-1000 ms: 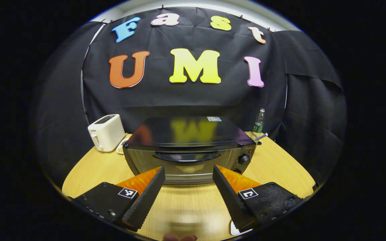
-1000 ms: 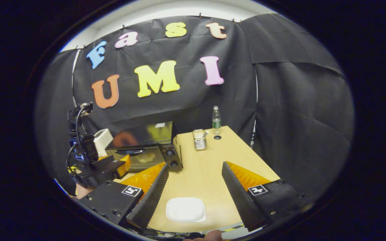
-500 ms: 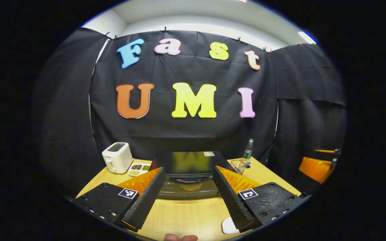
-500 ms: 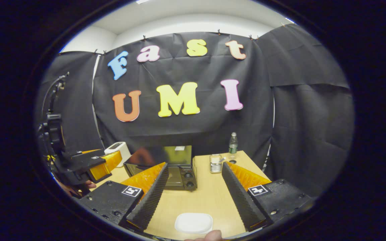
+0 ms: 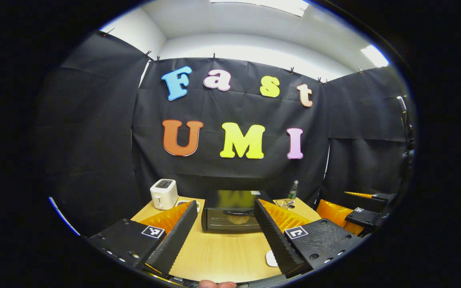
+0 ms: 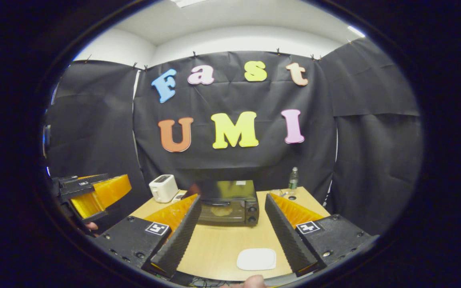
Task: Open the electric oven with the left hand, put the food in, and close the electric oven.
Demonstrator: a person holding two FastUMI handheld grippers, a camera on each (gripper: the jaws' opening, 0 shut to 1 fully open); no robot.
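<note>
A: Looking along our left gripper point(image 5: 224, 228), we have the electric oven point(image 5: 230, 211) straight ahead between the two fingers, well apart from us, at the far side of the table point(image 5: 222, 252).

B: Door state?

A: It looks shut, with the handle point(image 5: 234, 212) running sideways across the top of the glass, square to our line of approach. Something pale sits behind the glass; it looks like the food, though we cannot tell for sure.

B: And our jaws?

A: Both sets stand spread wide with nothing between them. In the right gripper view, the right gripper point(image 6: 232, 224) also faces the oven, which sits a little toward its left finger, and a white plate point(image 6: 256, 259) lies on the table just in front of it, bare as far as we can see.

B: Which hand is nearer the handle?

A: We judge neither clearly; both are held back from the table. The left lines up more squarely with the handle, so any next move there would be straight forward and slightly down, fingers coming over that horizontal bar.
</note>
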